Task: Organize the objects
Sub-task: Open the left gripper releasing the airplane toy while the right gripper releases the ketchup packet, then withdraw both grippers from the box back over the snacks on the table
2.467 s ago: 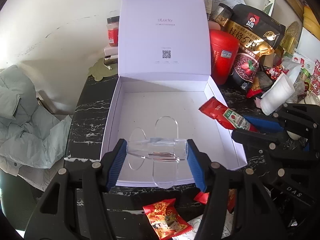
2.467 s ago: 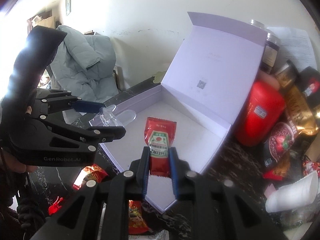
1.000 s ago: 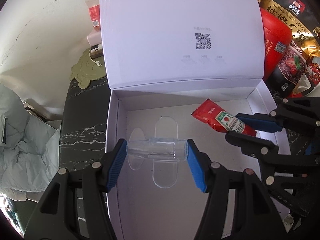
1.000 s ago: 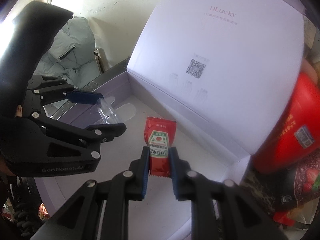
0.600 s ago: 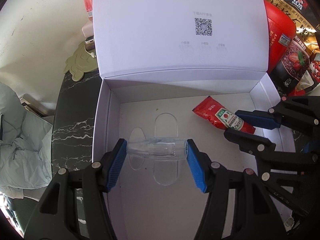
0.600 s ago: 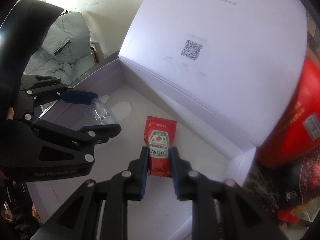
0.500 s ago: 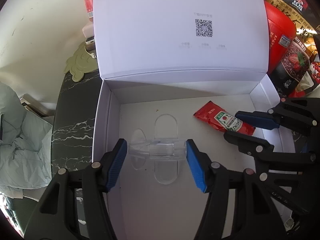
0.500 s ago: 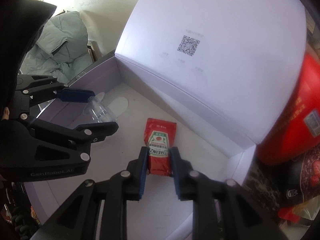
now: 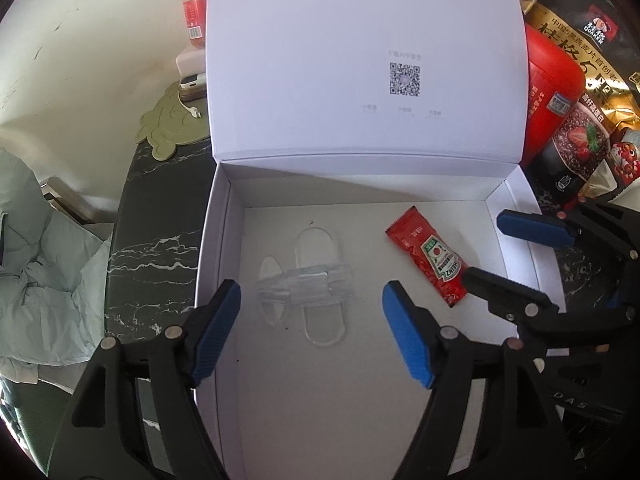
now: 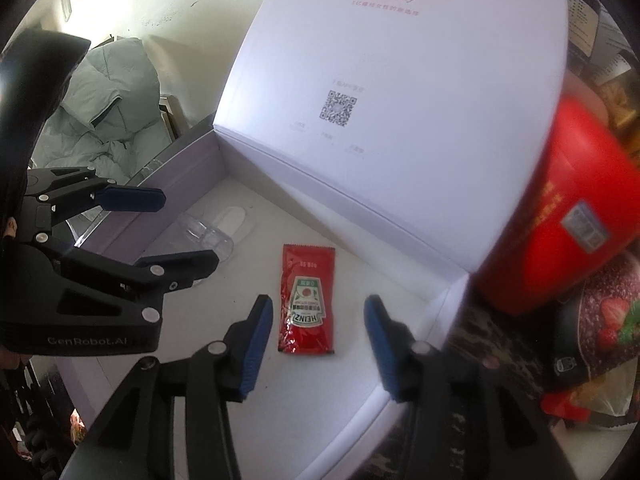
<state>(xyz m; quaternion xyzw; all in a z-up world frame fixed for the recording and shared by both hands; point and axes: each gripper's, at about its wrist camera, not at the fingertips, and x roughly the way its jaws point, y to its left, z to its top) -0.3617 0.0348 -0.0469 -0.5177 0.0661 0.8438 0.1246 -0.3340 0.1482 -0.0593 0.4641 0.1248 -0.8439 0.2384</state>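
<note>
A white box (image 9: 224,264) with its lid raised lies on the dark marble counter. On its floor lies a clear plastic holder (image 9: 306,286), loose between the blue pads of my left gripper (image 9: 312,316), whose jaws are opening and touch nothing. To the right, a red Heinz ketchup packet (image 10: 306,300) rests flat on the box floor. My right gripper (image 10: 318,328) hovers over it with jaws opening, its pads clear of the packet on both sides. The same packet (image 9: 428,254) and the right gripper's fingers (image 9: 532,226) show in the left wrist view.
A red canister (image 9: 548,92) and snack bags (image 9: 580,64) crowd the counter right of the box. A jar (image 9: 194,4) and a green mat (image 9: 172,124) sit behind on the left. A pale green jacket (image 10: 108,112) lies beyond the counter edge.
Both grippers opened. The clear holder dropped out of the left jaws onto the box floor, and the ketchup packet left the right jaws and now lies flat in the box.
</note>
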